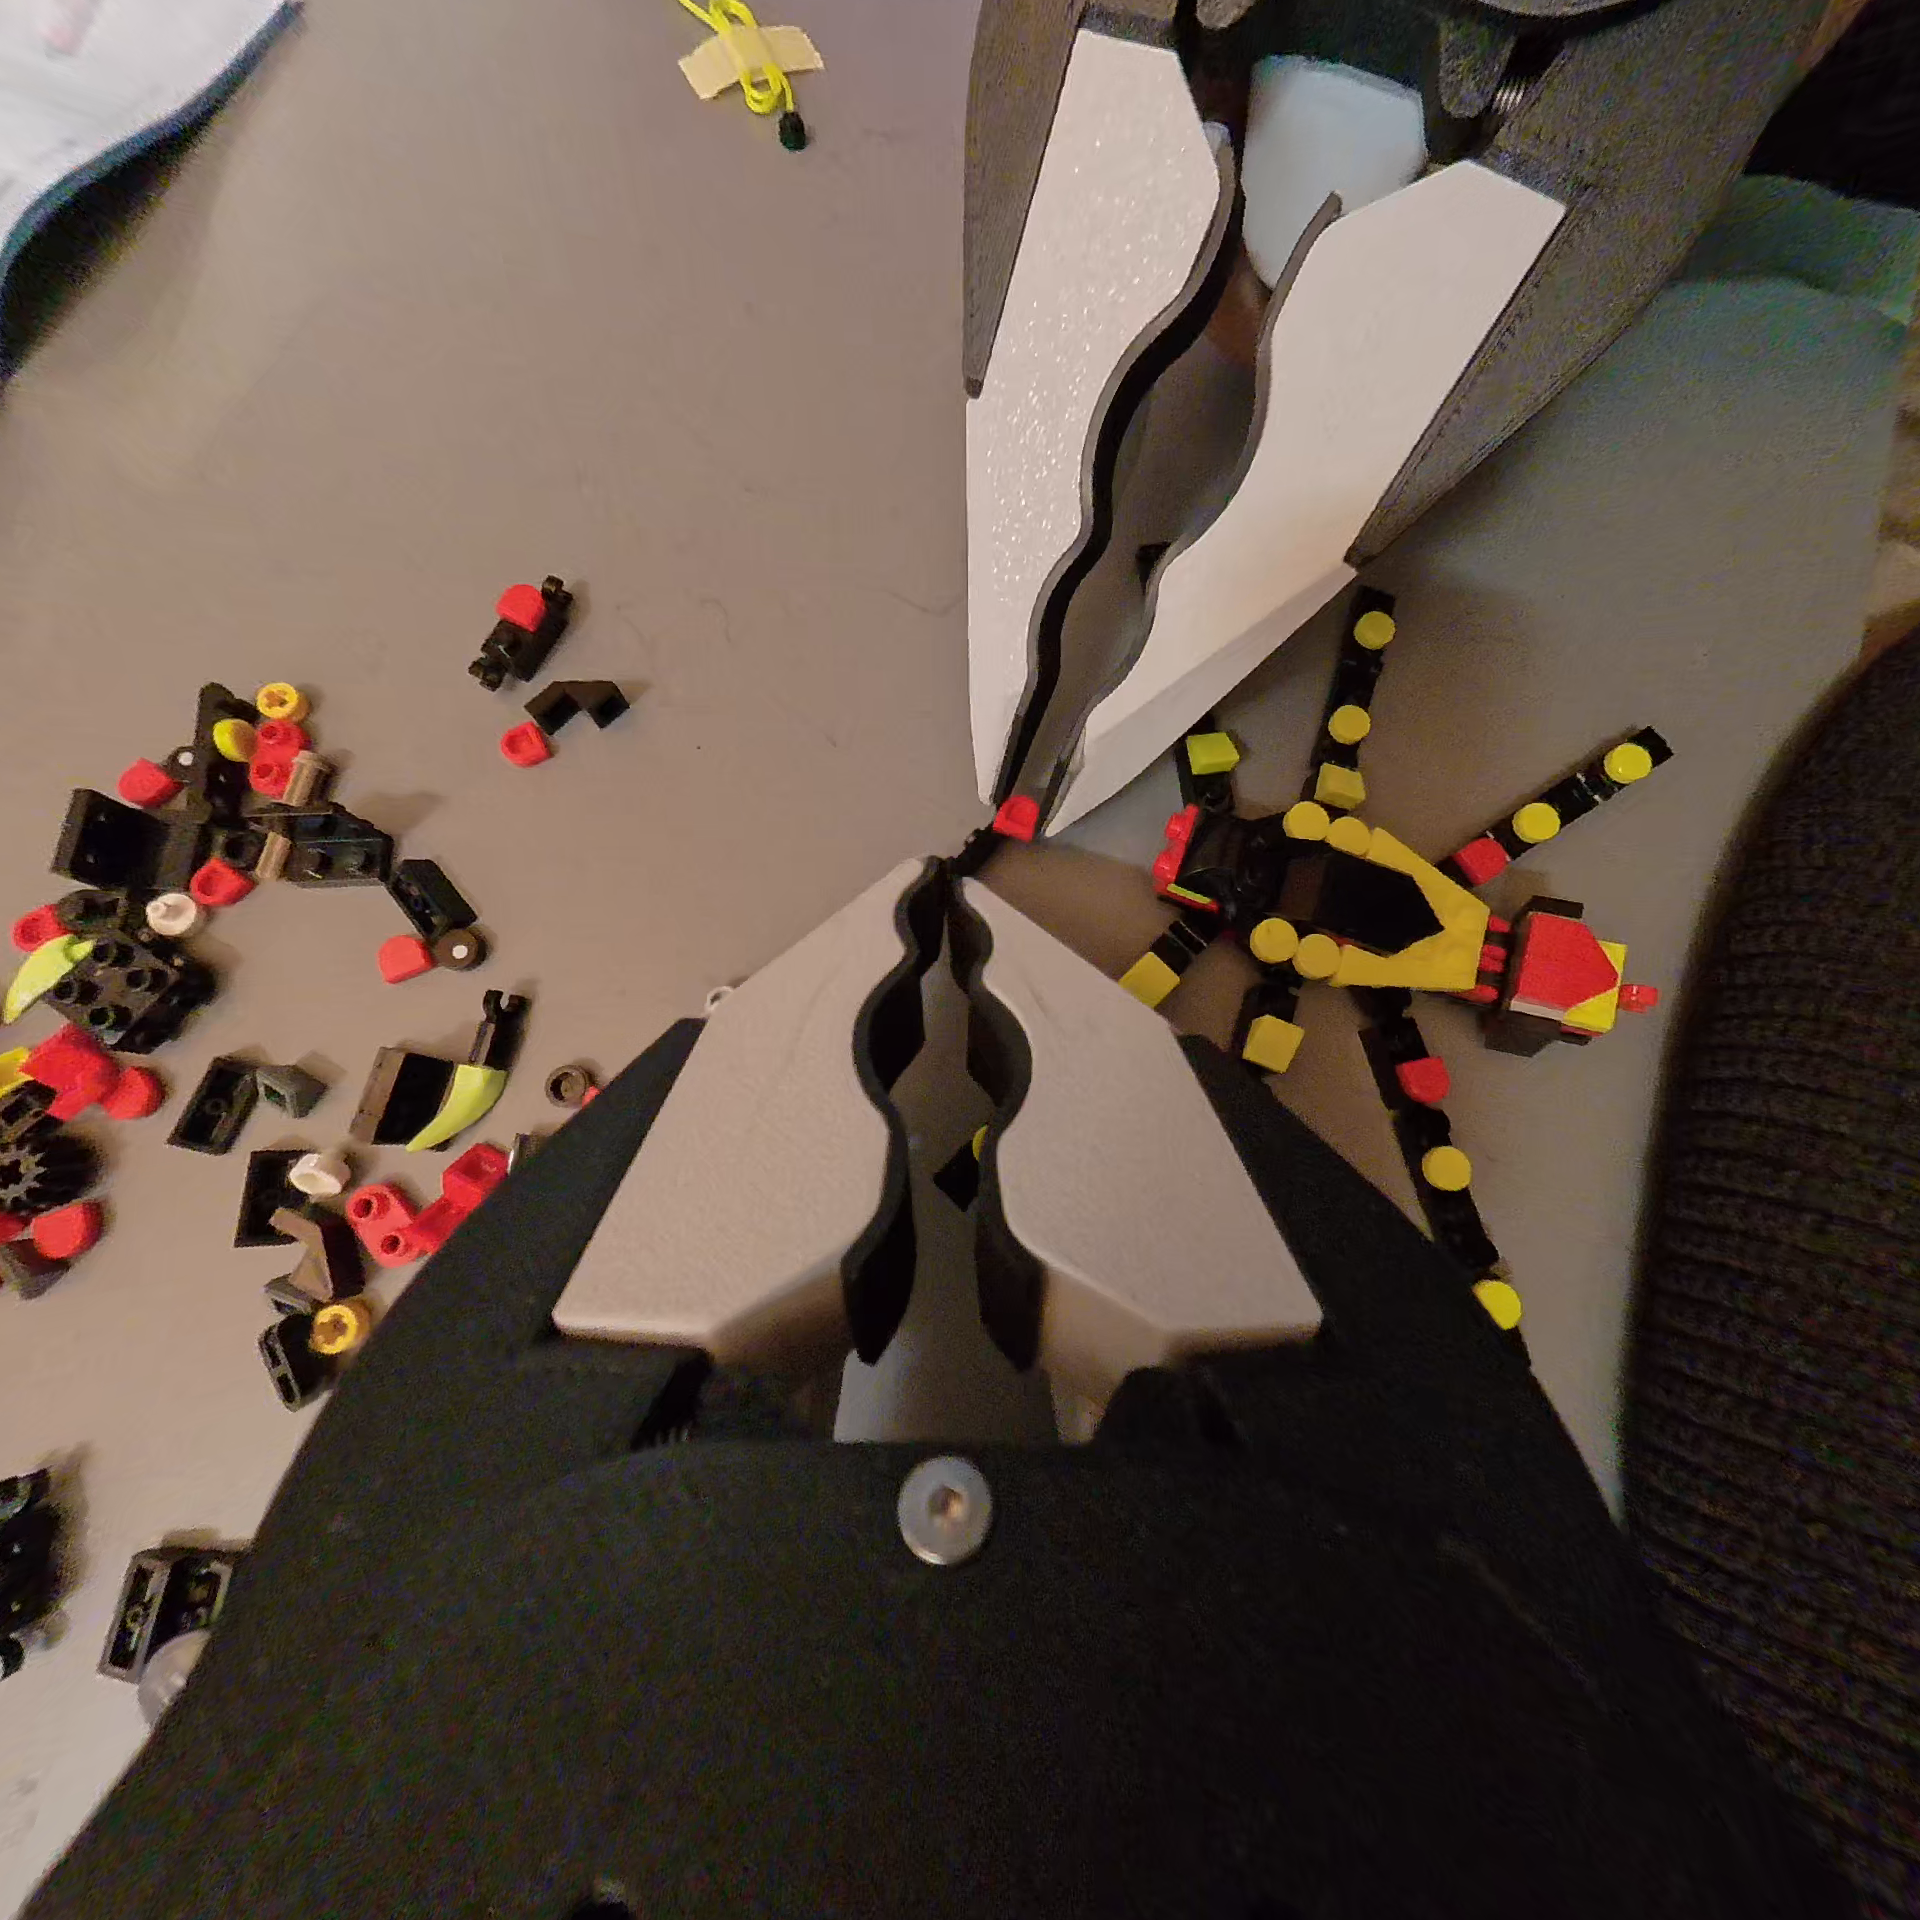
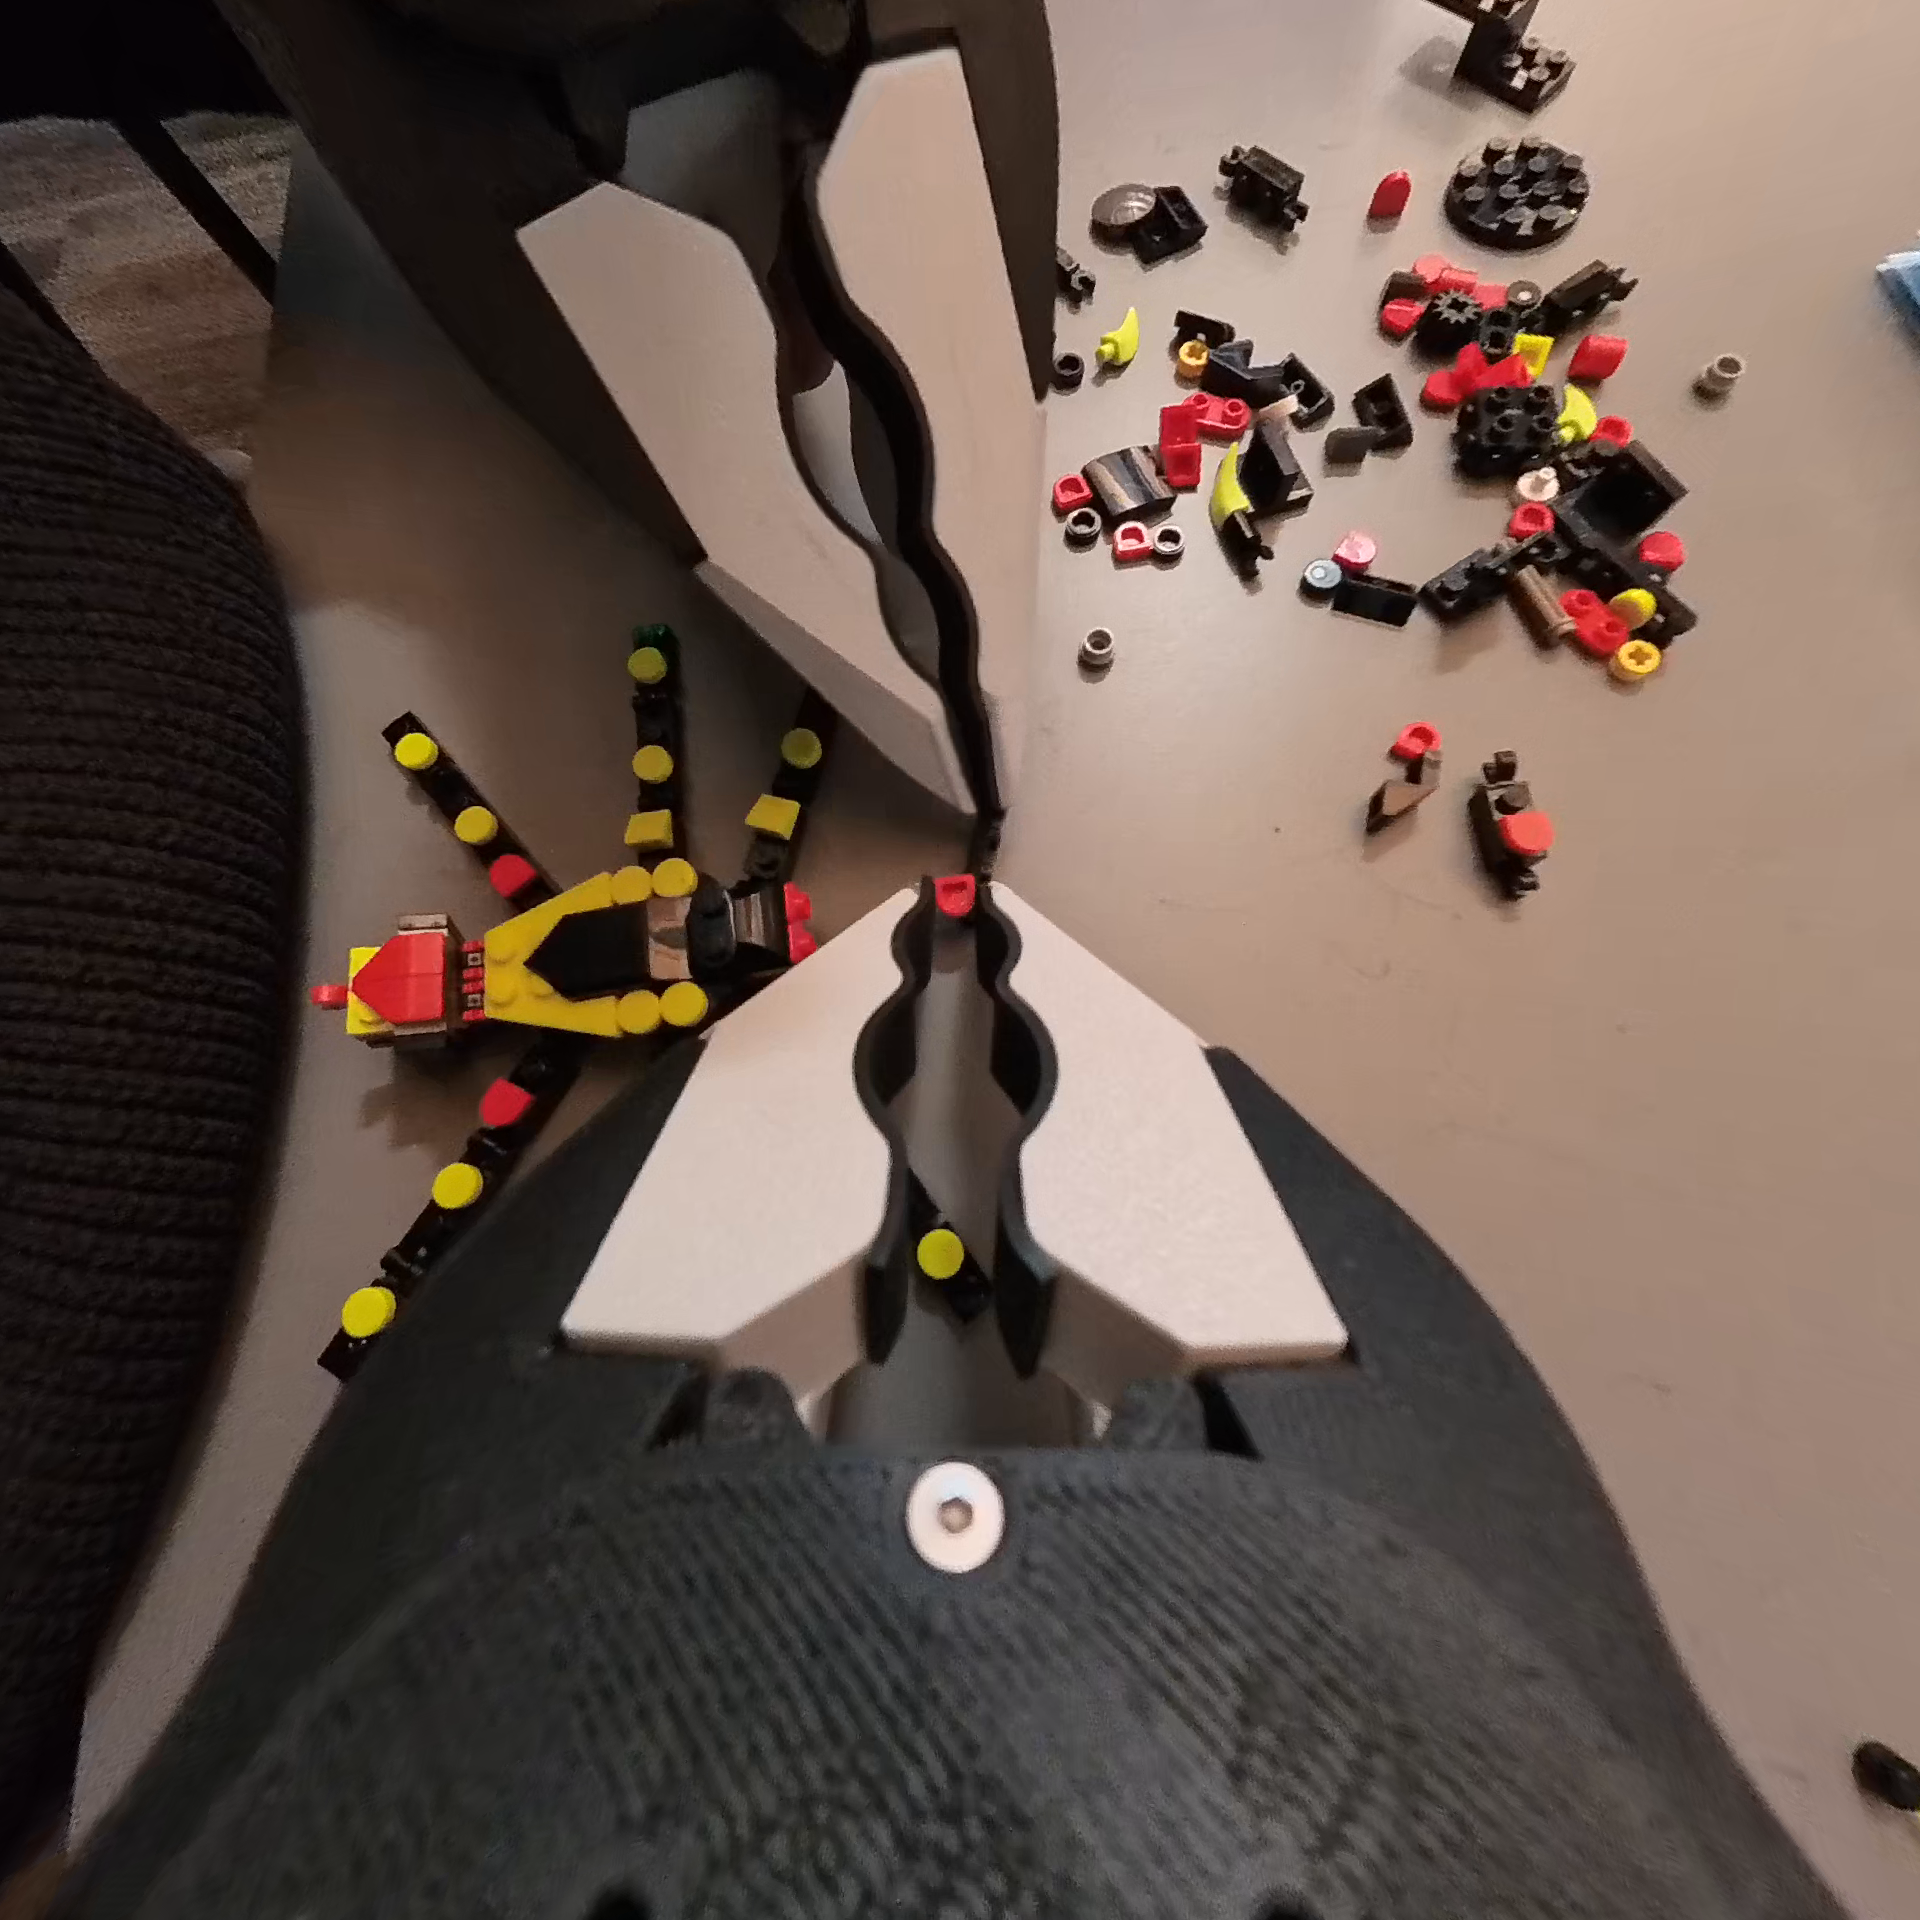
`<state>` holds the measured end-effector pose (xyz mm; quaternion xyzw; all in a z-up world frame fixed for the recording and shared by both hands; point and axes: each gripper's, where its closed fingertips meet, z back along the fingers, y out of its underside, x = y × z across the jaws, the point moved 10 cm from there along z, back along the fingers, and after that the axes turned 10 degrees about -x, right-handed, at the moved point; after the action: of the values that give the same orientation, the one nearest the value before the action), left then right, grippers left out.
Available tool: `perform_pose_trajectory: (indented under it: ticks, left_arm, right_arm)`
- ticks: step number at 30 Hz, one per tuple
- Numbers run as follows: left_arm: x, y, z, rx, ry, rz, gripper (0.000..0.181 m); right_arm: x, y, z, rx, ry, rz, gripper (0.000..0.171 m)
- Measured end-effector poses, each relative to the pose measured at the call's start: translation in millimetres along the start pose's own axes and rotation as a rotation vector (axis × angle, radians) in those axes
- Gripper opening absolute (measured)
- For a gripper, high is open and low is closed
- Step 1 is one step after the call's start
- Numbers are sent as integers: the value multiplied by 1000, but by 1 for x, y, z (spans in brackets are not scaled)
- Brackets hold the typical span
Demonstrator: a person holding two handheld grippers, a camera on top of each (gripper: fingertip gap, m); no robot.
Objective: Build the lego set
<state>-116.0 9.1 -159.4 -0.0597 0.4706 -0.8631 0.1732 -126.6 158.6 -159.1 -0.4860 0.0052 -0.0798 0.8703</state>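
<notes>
The two grippers meet tip to tip above the grey table (image 1: 727,416). My left gripper (image 1: 948,878) is shut on a small black piece (image 1: 971,852), which also shows in the right wrist view (image 2: 984,840). My right gripper (image 2: 956,891) is shut on a small red piece (image 2: 954,894), seen from the left wrist too (image 1: 1016,818). The red piece touches the black piece. A spider-like model (image 1: 1351,914) in black, yellow and red with long legs lies flat on the table just beside the tips (image 2: 582,956).
A pile of loose red, black and yellow pieces (image 1: 208,935) lies on the far side of the grippers from the model (image 2: 1507,416). A dark knitted sleeve (image 1: 1787,1143) lies along the model's side. A taped yellow cord (image 1: 748,62) and paper (image 1: 104,83) lie farther off.
</notes>
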Motion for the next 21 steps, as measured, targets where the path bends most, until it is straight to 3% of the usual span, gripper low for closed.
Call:
perform_pose_trajectory:
  ticks: [5,21]
  left_arm:
    - [-1,-3,-1,-32,-47,-62,0]
    - [-6,3,-3,25,49,-9,0]
  right_arm:
    - [-7,-1,4,-9,76,6,6]
    - [-8,-1,6,-17,70,-9,6]
